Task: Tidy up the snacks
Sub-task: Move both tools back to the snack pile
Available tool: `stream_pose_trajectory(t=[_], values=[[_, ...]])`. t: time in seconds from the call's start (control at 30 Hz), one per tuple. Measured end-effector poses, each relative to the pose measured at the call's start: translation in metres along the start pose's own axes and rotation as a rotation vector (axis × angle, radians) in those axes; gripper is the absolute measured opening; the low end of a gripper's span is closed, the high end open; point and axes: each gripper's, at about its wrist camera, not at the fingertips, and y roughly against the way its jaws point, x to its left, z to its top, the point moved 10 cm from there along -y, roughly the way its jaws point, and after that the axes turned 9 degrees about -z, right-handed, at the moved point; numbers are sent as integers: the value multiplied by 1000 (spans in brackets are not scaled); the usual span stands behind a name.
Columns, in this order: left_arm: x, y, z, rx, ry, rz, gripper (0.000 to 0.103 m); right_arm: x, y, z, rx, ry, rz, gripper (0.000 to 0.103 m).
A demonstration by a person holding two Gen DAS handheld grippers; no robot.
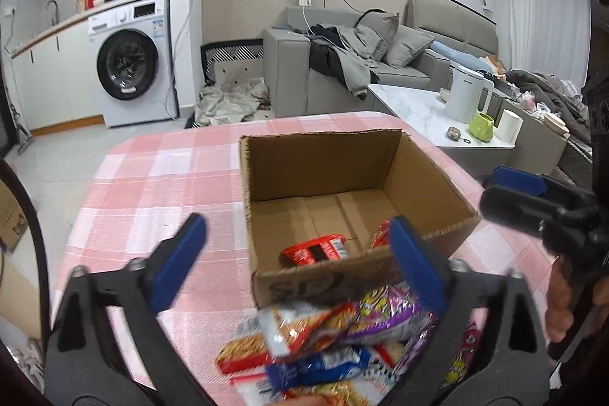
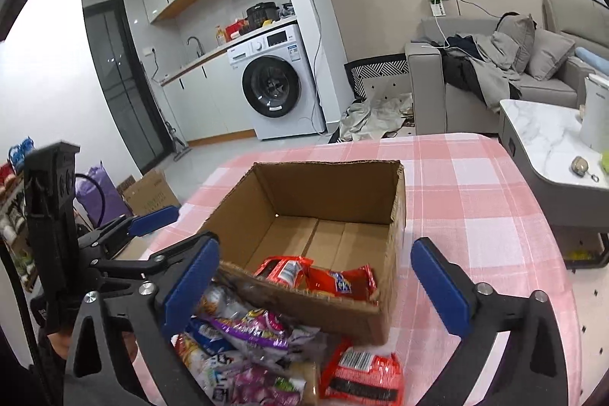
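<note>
Checked tablecloth [image 2: 475,200], washing machine [image 2: 276,82], sofa [image 2: 495,82]

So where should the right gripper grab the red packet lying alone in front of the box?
Probably from above, across the red packet's short width near the barcode end. It lies flat on the cloth, apart from the pile, and the right gripper is open.

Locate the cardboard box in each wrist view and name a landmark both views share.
Left wrist: cardboard box sits centre-right on the pink checked cloth, just beyond the open left gripper.
Right wrist: cardboard box sits at centre, ahead of the open right gripper.
Shared landmark: washing machine.
</note>
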Motion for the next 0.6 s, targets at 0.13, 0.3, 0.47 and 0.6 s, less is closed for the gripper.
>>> stream_pose_trajectory(t=[0.13,0.3,0.47,0.6], values=[[-3,24,-9,-19,-1,12,102,-3,14,-8,-2,2,-9,103],[-9,45,-27,-9,-6,22,102,-3,28,-23,12,19,-21,103],[-11,61,-49,18,2,26,102,-3,37,-41,35,23,-31,103],[-12,72,-63,30,-2,38,102,-1,40,-54,63,40,-45,103]])
